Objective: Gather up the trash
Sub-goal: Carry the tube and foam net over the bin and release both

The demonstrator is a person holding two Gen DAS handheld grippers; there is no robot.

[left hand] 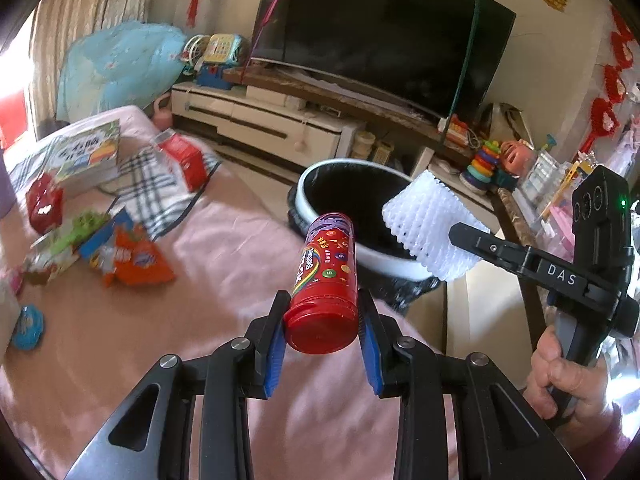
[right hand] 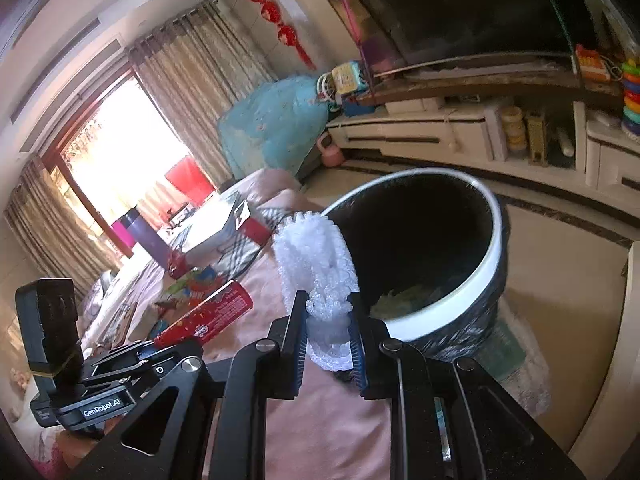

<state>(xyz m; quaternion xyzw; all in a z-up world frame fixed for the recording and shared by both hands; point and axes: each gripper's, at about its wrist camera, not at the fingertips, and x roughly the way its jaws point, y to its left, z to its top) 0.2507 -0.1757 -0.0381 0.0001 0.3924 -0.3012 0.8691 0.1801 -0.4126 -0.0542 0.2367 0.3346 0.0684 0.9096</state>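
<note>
Trash bin (left hand: 400, 268) beside bed; left gripper (left hand: 322, 320) clamps red candy tube (left hand: 326, 276), right gripper (right hand: 330, 334) clamps foam net (right hand: 316, 264) at rim.

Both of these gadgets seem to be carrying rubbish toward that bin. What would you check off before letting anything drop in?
1. Left hand-held gripper shut on the red candy tube: ok, the blue pads press both its sides.
2. Right hand-held gripper shut on the white foam net: ok.
3. Foam net over the trash bin opening: ok, in the left view it overlaps the black inside.
4. Candy tube over the opening: not ok, only its far tip reaches the rim; most is above the pink cover.
5. Room in the bin: ok, only some pale scraps lie at the bottom.
6. Black liner bag seated all round: cannot tell.
</note>
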